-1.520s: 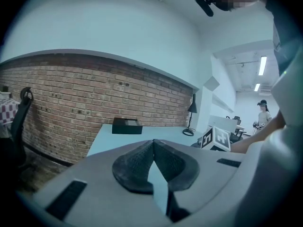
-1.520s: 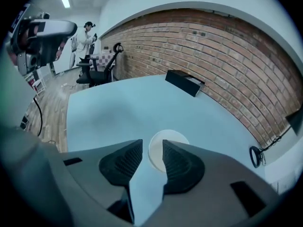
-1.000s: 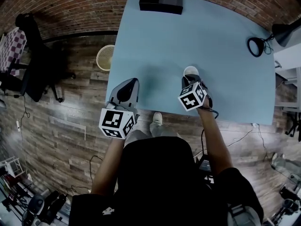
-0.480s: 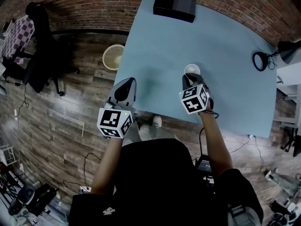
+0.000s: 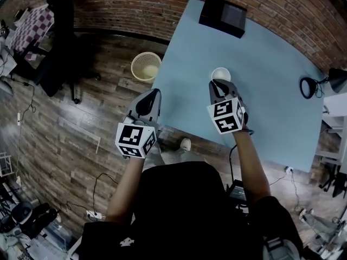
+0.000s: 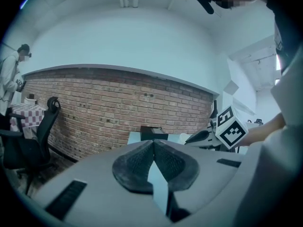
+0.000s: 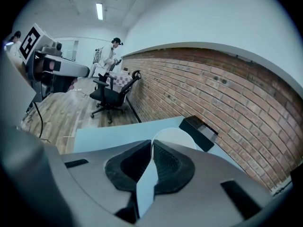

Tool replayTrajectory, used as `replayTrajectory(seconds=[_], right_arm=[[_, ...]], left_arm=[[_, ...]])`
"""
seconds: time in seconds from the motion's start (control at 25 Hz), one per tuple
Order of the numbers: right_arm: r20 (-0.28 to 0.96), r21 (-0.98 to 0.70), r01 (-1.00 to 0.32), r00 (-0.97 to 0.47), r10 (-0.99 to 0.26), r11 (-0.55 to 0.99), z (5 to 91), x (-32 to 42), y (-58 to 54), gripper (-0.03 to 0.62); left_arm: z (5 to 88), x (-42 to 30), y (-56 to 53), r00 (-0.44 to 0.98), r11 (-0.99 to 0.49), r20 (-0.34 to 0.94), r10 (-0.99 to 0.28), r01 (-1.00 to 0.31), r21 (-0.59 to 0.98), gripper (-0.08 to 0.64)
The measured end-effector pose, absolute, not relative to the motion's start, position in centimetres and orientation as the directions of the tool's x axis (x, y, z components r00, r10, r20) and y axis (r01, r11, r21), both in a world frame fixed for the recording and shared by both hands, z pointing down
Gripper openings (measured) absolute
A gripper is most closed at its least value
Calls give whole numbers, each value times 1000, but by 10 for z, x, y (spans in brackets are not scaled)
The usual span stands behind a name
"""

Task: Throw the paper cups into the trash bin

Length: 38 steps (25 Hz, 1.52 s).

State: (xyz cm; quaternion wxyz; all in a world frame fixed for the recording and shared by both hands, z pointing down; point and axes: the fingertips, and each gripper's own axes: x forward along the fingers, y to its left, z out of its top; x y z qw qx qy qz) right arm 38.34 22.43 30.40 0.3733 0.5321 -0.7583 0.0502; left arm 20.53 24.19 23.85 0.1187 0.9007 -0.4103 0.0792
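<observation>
A white paper cup [image 5: 220, 73] stands open side up on the light blue table [image 5: 271, 75]. My right gripper [image 5: 218, 84] reaches it from the near side, and its jaws pinch the cup's near wall at the rim. In the right gripper view the cup [image 7: 174, 137] shows just past the dark pads [image 7: 165, 162], which are shut on its edge. My left gripper [image 5: 154, 94] hovers at the table's left front corner, shut and empty, its pads [image 6: 135, 162] touching. The woven trash bin [image 5: 146, 66] stands on the wooden floor left of the table.
A black box [image 5: 223, 15] sits at the table's far edge, and a black desk lamp [image 5: 310, 86] stands at its right. A black office chair [image 5: 62, 39] is on the floor by the brick wall. A person [image 7: 107, 56] stands far off down the room.
The head view has swung left, so the trash bin now sits nearer the middle. The right gripper's jaws have drawn a little closer on the cup's rim. Both grippers keep their places.
</observation>
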Motion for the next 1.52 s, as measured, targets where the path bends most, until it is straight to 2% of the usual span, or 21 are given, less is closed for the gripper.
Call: replayTrajectory(seconds=[0.36,0.68,1.52], right_arm=[[597,338,-792,-237,-767,508,285,289,194,20],[553,331,-789,-284,-784,518,265,219,161,18],[534,331,-790,-294,-793,516,256,87,88,20]], left_arm=[[229,115,222,588,-568,222,-778,-809,151,9],[225,54,198,570,-553,216,-792,-821,141,9],[227,-67,128,587,-566,199,-785,-810,155,9]])
